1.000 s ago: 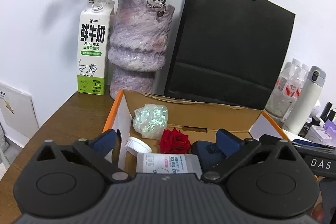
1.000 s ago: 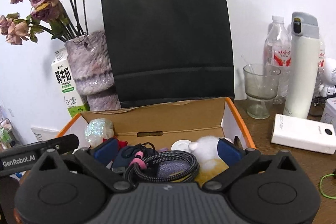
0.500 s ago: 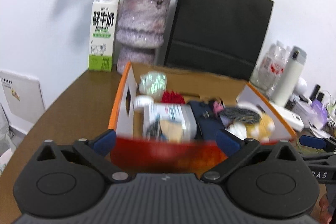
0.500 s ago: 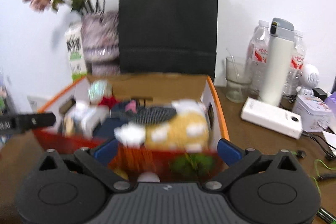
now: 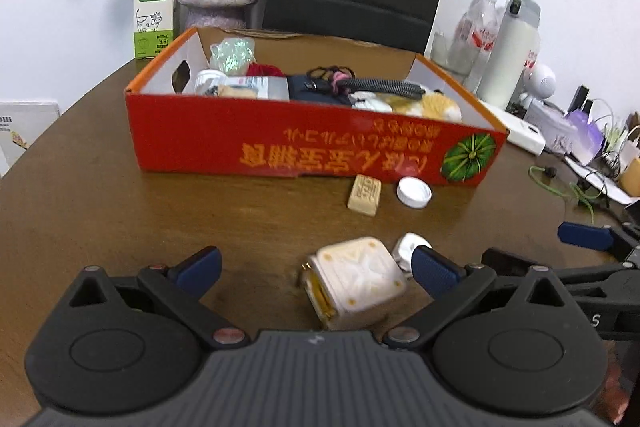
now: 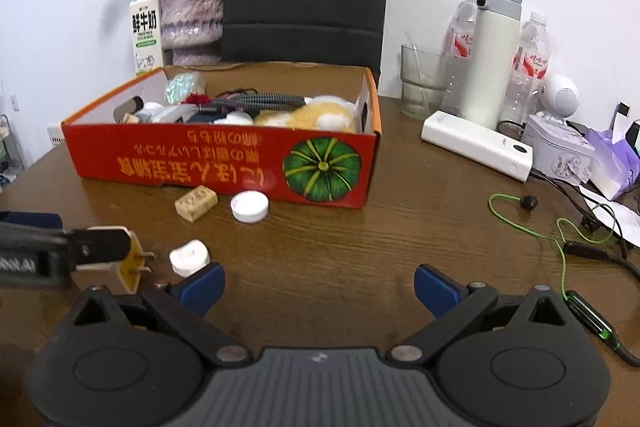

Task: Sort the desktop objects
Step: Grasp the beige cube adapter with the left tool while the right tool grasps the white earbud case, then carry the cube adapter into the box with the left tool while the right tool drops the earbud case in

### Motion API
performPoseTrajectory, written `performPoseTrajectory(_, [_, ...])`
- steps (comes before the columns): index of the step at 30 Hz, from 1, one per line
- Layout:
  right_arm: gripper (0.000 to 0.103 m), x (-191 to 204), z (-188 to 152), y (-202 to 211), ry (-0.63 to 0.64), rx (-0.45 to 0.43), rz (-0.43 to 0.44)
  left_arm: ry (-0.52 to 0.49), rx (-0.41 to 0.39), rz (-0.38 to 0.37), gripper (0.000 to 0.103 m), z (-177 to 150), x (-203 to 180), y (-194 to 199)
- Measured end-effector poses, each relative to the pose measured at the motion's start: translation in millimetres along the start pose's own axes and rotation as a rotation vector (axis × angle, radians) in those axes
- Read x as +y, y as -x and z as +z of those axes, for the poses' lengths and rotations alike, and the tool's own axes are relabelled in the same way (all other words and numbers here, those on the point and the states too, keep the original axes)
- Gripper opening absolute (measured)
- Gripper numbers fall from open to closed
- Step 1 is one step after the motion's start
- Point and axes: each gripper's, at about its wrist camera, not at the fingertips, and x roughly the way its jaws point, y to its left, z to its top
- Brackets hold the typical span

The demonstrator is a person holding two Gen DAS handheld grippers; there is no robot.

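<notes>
Left wrist view shows my left gripper [image 5: 316, 269] spread wide and empty, low over the wooden table [image 5: 120, 211], with the cream charger plug [image 5: 354, 283] lying between its fingers, closer to the right finger. My right gripper [image 6: 318, 283] is just as wide open with nothing in it, hovering over bare wood to the right of the plug. To do this well, I'd shift left so the plug sits centred, close on its flat sides rather than the prongs, and keep clear of the small white piece [image 5: 408, 247] just beyond it. The biscuit-like block [image 5: 364, 195] and white cap [image 5: 414, 191] wait near the front wall of the red box [image 5: 280, 151], which already holds a cable, a plush toy and more. Compared with a second ago, both grippers have pulled back out of the box and dropped toward the near table, so the loose items now show
</notes>
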Motion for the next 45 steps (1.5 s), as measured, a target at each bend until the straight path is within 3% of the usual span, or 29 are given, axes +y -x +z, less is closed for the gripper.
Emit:
performPoseTrajectory(2, [0.101, -1, -1, -1, -0.007, 0.001, -0.001, 0.005, 0.001, 0.026, 0.100, -3, -4, -2])
performPoseTrajectory(6, [0.101, 0, -2, -2, -0.012, -0.005, 0.008, 0.033, -0.006, 0.006, 0.082, -5, -4, -3])
performPoseTrajectory(8, [0.101, 1, -3, -3, -0.015, -0.013, 0.010, 0.032, -0.021, -0.031, 0.061, -5, -4, 0])
performPoseTrajectory(17, [0.101, 7, -4, -4, -0.031, -0.044, 0.066, 0.076, -0.042, -0.044, 0.060, -9, 14, 7])
performPoseTrajectory(21, [0.090, 25, -4, -10, 0.013, -0.034, 0.111, 0.114, -0.053, -0.044, 0.060, -7, 30, 10])
performPoseTrajectory(25, [0.087, 42, 1, -18, 0.019, -0.027, 0.132, 0.131, -0.068, -0.040, 0.060, -6, 42, 14])
performPoseTrajectory(28, [0.078, 53, 4, -21, 0.024, -0.024, 0.136, 0.127, -0.066, -0.037, 0.060, -5, 49, 14])
performPoseTrajectory(30, [0.064, 58, 4, -25, 0.032, -0.013, 0.132, 0.128, -0.056, -0.039, 0.061, -6, 52, 12])
performPoseTrajectory(34, [0.052, 63, 4, -27, 0.050, -0.011, 0.135, 0.128, -0.051, -0.064, 0.061, -6, 53, 13])
performPoseTrajectory(38, [0.029, 65, 4, -25, 0.058, -0.016, 0.153, 0.111, -0.041, -0.057, 0.062, -7, 49, 11])
performPoseTrajectory(45, [0.026, 63, 2, -22, 0.053, -0.023, 0.132, 0.101, -0.026, -0.043, 0.063, -10, 46, 10])
